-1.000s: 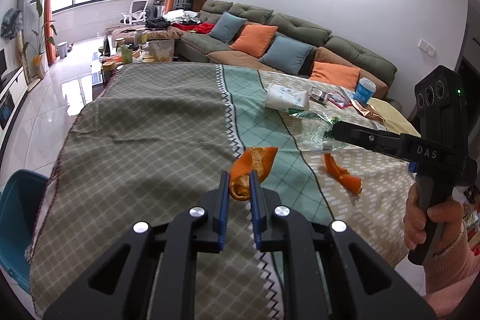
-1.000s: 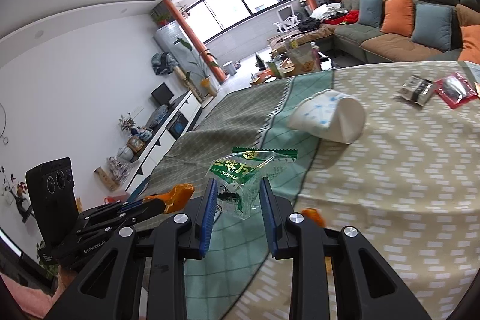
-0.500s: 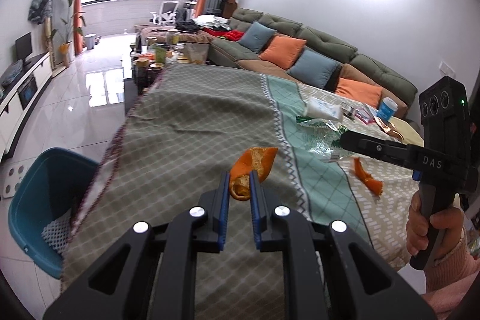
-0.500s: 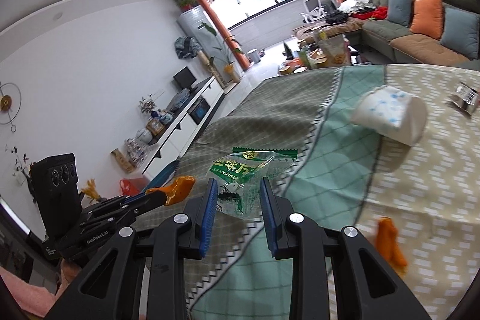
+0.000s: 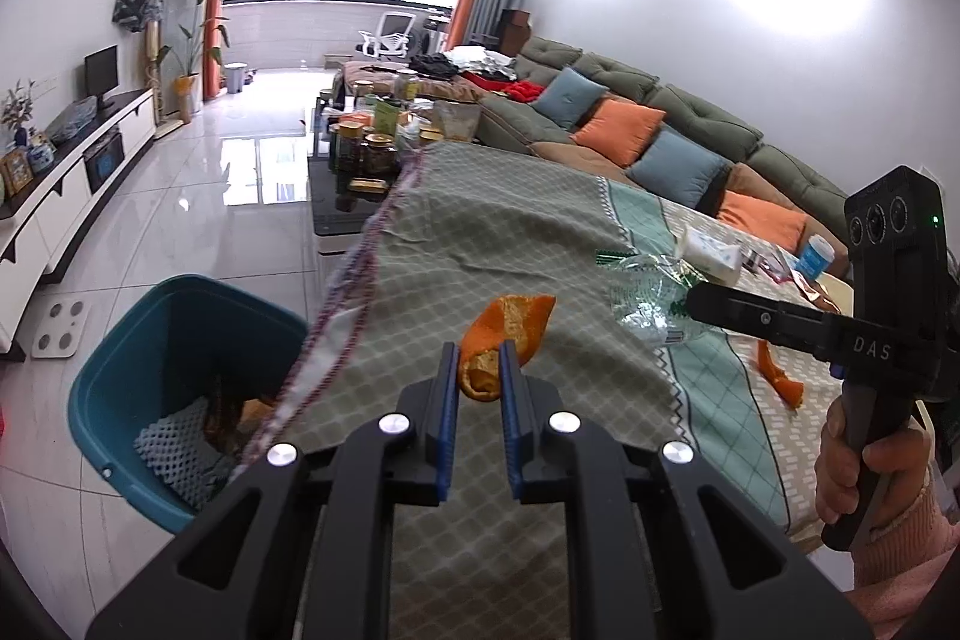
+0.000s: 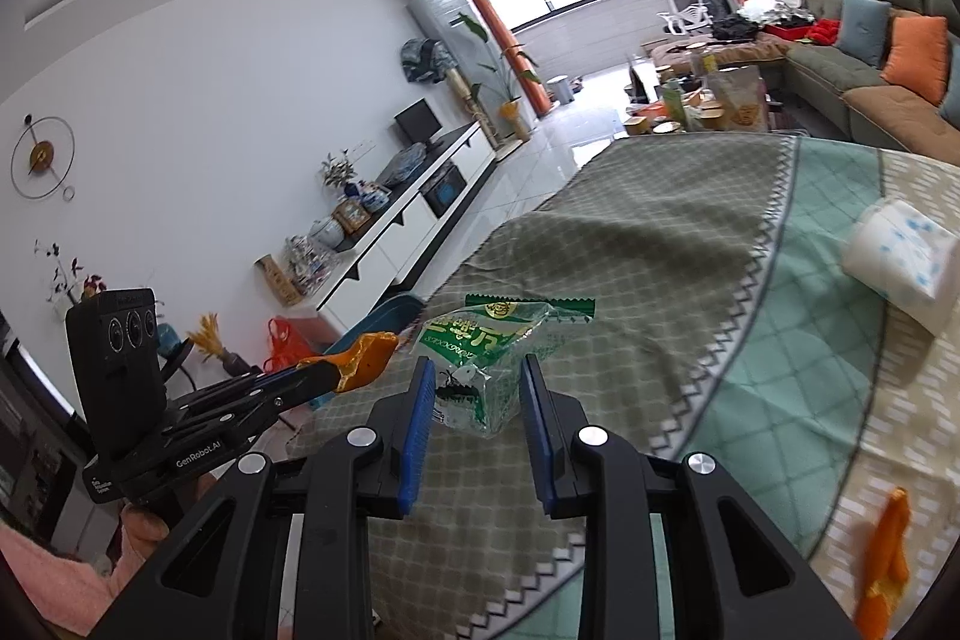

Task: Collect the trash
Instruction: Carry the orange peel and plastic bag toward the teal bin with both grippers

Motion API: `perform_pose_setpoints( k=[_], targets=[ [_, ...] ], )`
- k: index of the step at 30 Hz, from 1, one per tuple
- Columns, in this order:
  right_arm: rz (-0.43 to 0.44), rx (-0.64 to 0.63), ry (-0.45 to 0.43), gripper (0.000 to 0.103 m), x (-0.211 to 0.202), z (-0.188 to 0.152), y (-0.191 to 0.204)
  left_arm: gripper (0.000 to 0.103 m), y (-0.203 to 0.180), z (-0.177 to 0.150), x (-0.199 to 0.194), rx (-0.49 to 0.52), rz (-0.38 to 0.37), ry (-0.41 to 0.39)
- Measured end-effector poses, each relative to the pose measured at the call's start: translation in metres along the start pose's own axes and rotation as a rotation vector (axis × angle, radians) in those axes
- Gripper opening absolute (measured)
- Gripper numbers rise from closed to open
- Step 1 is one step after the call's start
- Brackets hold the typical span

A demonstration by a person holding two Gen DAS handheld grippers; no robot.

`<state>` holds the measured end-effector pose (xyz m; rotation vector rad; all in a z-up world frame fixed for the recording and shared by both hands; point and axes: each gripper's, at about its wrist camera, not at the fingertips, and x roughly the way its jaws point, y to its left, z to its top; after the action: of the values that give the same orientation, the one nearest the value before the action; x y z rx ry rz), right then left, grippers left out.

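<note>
Sunlight comes through big windows at the far end of a living room, and a long table with a patterned cloth (image 5: 480, 244) fills the middle.

Down to the left of the left gripper's jaws stands a blue bin (image 5: 174, 388) on the floor, beside the table edge. Some scraps already lie in it. The left gripper (image 5: 479, 388) has its jaws almost shut, and they pinch an orange peel (image 5: 507, 334). The peel sticks out past the tips, up above the cloth. To the right of those jaws, the right gripper (image 5: 696, 301) reaches in from the side, with a hand (image 5: 864, 472) on its handle.

From the right wrist camera, the left gripper with its peel shows to the left of the right gripper's (image 6: 477, 400) jaws. Those jaws are open a bit wider and squeeze a clear snack wrapper (image 6: 492, 358) with green print. It is held up off the cloth. Far to the right of these jaws lies a white tissue pack (image 6: 900, 268) on the table. Low on the right, near the edge, lies another peel piece (image 6: 888, 568).
</note>
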<state>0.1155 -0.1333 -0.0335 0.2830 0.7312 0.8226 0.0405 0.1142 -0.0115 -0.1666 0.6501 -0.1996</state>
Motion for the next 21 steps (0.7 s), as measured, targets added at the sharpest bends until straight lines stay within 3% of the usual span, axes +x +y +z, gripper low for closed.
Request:
perform_pose_setpoints(
  k=[21],
  targets=[
    [0.098, -0.119, 0.083, 0.029, 0.051, 0.009, 0.048, 0.014, 0.051, 0.003, -0.03, -0.09, 0.138, -0.062]
  ],
)
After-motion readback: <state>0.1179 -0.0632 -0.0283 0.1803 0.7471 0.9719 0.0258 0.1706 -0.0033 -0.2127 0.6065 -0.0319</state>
